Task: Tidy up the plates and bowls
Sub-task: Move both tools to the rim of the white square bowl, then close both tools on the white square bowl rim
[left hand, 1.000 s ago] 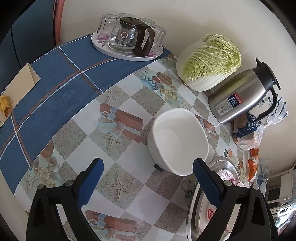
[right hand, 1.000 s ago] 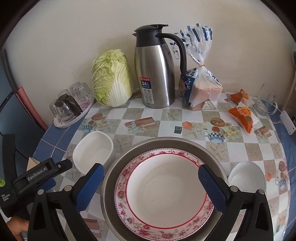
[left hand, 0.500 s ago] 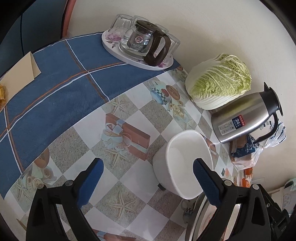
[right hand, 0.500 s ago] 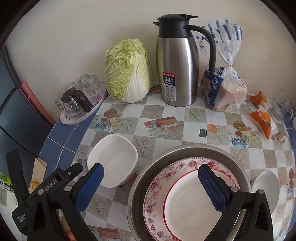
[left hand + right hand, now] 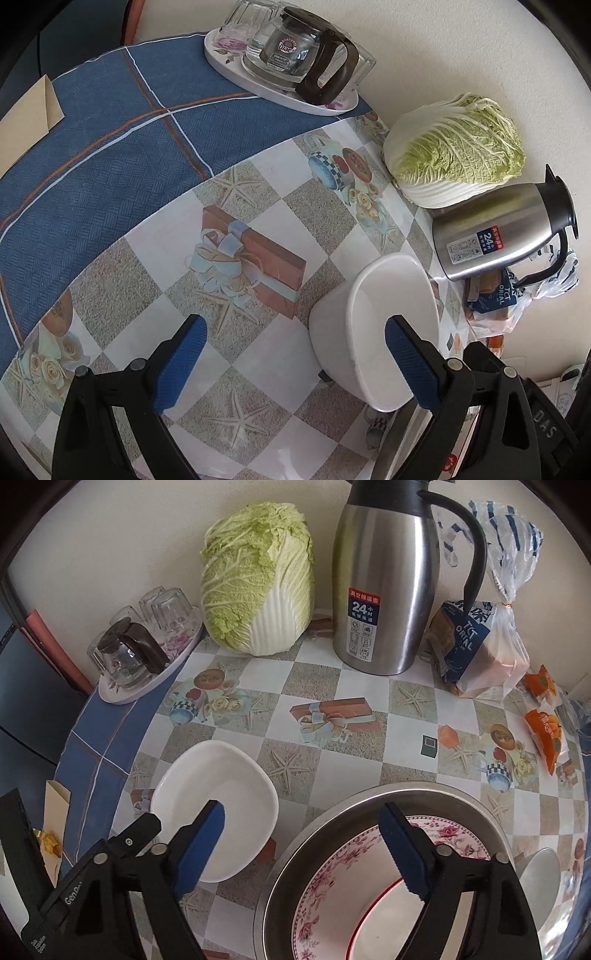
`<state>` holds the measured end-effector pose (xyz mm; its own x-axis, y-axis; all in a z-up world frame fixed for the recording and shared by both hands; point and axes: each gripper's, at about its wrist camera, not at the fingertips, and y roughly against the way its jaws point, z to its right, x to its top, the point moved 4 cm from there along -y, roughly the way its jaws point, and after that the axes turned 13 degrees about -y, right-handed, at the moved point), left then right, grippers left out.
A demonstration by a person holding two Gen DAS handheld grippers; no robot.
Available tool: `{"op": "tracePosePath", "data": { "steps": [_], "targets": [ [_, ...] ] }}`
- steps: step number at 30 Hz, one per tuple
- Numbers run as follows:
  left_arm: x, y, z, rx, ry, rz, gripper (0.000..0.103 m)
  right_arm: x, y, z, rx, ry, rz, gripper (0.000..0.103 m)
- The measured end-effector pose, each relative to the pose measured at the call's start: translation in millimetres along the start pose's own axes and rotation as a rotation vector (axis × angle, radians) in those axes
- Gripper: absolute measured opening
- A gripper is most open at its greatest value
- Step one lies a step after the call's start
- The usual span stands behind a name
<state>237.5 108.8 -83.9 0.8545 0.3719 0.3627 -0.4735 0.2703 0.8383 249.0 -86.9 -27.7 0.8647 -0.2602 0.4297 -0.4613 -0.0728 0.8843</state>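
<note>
A white square bowl stands on the patterned tablecloth. My left gripper is open and straddles its near wall, one finger over the inside and one outside, neither pad touching. Beside the bowl, a steel basin holds a floral plate. My right gripper is open with its jaws closing. One finger hangs over the white bowl and the other over the plate, nothing pressed between them. The left gripper's black frame shows at lower left. A small white bowl sits right of the basin.
Along the wall stand a tray of glasses with a glass pot, a cabbage, a steel thermos jug and a bagged loaf. Orange snack packets lie at the right. A paper envelope lies on the blue cloth.
My right gripper has shifted left from over the plate to between bowl and basin, and its jaws have narrowed. My left gripper has sunk toward the white bowl, one finger now over its inside.
</note>
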Motion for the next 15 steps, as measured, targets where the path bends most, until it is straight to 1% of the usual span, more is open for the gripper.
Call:
{"op": "tracePosePath", "data": {
  "steps": [1,2,3,4,5,6,7,9,13,15],
  "targets": [
    [0,0,0,0.0,-0.001,0.0,0.096,0,-3,-1,-0.01,0.004,-0.003,0.078],
    [1,-2,0,-0.004,0.002,0.0,0.092,1,-6,-1,-0.014,0.002,-0.007,0.071],
    [1,-3,1,-0.013,0.006,-0.001,0.083,1,-9,-2,-0.011,-0.001,-0.016,0.067],
    [1,-5,1,-0.02,0.011,-0.005,0.076,1,-12,-3,-0.008,-0.003,-0.026,0.066],
    [1,-7,1,-0.023,0.012,-0.012,0.065,0,-15,-3,-0.006,-0.004,-0.034,0.061],
    [0,-10,2,-0.019,0.008,-0.022,0.061,0,-18,-4,-0.005,-0.005,-0.042,0.052],
    [0,-13,3,-0.022,0.007,-0.03,0.06,-1,-21,-5,-0.004,-0.004,-0.051,0.049],
    [-2,-17,4,-0.049,0.019,-0.04,0.053,-3,-26,-6,0.007,-0.004,-0.067,0.039],
    [-2,-22,9,-0.078,0.015,-0.046,0.049,-5,-34,-10,0.002,0.01,-0.078,0.029],
    [-3,-24,12,-0.091,0.01,-0.05,0.041,-6,-38,-11,0.006,0.011,-0.09,0.023]
  ]
}}
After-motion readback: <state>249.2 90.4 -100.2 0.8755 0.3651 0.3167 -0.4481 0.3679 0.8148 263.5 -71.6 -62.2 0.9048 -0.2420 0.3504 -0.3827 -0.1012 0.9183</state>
